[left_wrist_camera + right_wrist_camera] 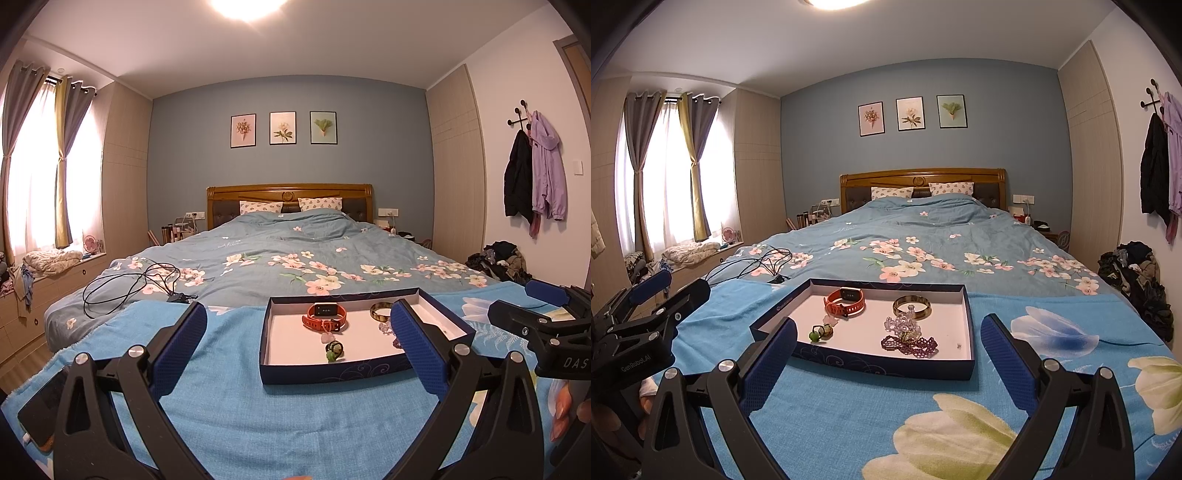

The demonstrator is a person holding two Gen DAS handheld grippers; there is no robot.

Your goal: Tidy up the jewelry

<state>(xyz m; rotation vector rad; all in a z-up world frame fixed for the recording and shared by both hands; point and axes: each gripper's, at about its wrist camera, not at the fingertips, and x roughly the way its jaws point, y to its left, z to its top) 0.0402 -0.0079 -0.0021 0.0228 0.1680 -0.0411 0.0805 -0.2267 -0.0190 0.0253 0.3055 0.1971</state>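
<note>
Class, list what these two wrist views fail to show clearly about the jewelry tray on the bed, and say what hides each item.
- Left wrist view: the purple bead bracelet and clear crystal piece sit mostly behind a blue finger pad.
- Right wrist view: the tiny speck on the floor of the navy cardboard tray is too small to identify.
- Both views: the face of the orange smartwatch is too small to read.

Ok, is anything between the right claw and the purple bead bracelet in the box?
Only the dark blue box's near wall. The open right claw sits low before it; the purple bead bracelet lies just behind, uncovered.
</note>
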